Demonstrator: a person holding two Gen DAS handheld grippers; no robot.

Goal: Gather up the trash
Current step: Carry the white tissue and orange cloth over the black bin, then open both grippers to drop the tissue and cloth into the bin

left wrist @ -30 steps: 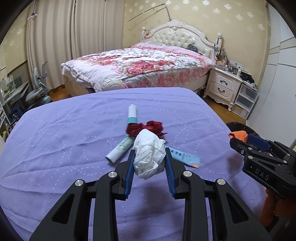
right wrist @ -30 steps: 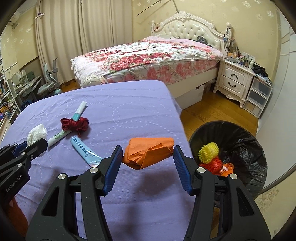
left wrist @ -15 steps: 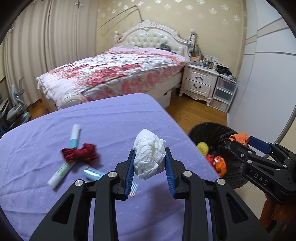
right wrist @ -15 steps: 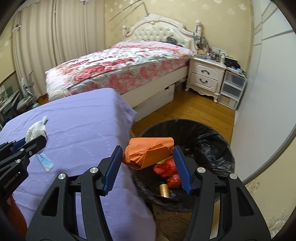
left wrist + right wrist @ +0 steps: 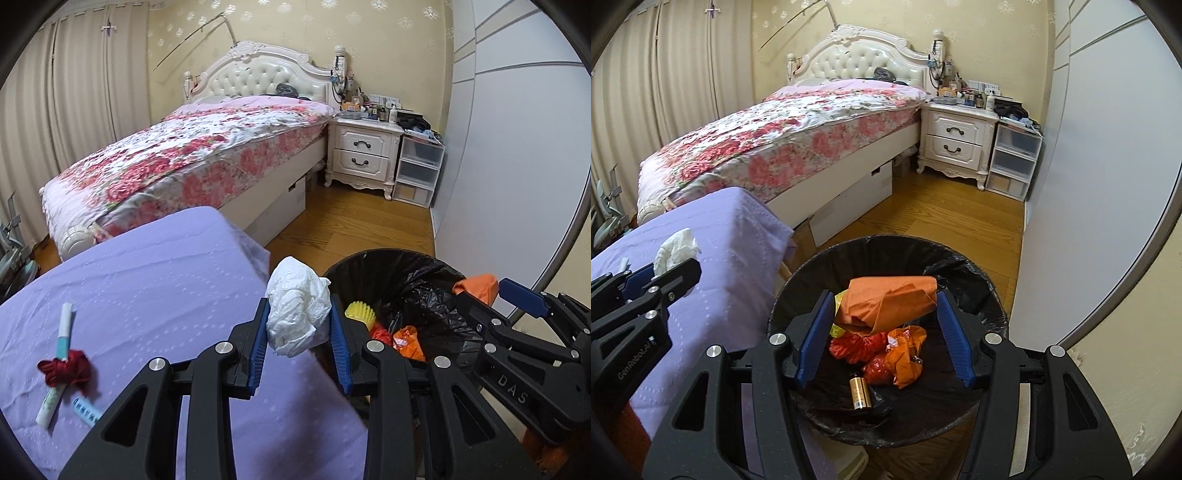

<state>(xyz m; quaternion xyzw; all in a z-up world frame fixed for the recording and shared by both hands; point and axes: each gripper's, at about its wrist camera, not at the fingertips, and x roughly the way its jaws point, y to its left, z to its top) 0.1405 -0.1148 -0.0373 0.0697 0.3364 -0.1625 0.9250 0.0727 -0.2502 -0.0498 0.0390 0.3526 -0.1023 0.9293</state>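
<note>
My left gripper (image 5: 298,325) is shut on a crumpled white tissue (image 5: 297,306) and holds it over the purple table's right edge, beside the black-lined trash bin (image 5: 436,291). My right gripper (image 5: 884,325) is shut on a folded orange paper (image 5: 890,301) directly above the bin's opening (image 5: 964,266). Inside the bin lie a yellow ball (image 5: 360,312), red and orange wrappers (image 5: 886,349) and a small brown bottle (image 5: 859,393). A red ribbon (image 5: 66,373), a white-green tube (image 5: 61,343) and a blue wrapper (image 5: 86,406) lie on the purple table (image 5: 147,280).
A flower-covered bed (image 5: 192,147) stands behind the table. A white nightstand (image 5: 365,151) and clear plastic drawers (image 5: 417,170) stand at the far wall. A white wardrobe wall (image 5: 1108,184) runs along the right. Wooden floor (image 5: 945,221) lies between bed and bin.
Both grippers swung right with their loads. The right one now hangs over the bin's middle; the left one moved from above the table to its right edge near the bin.
</note>
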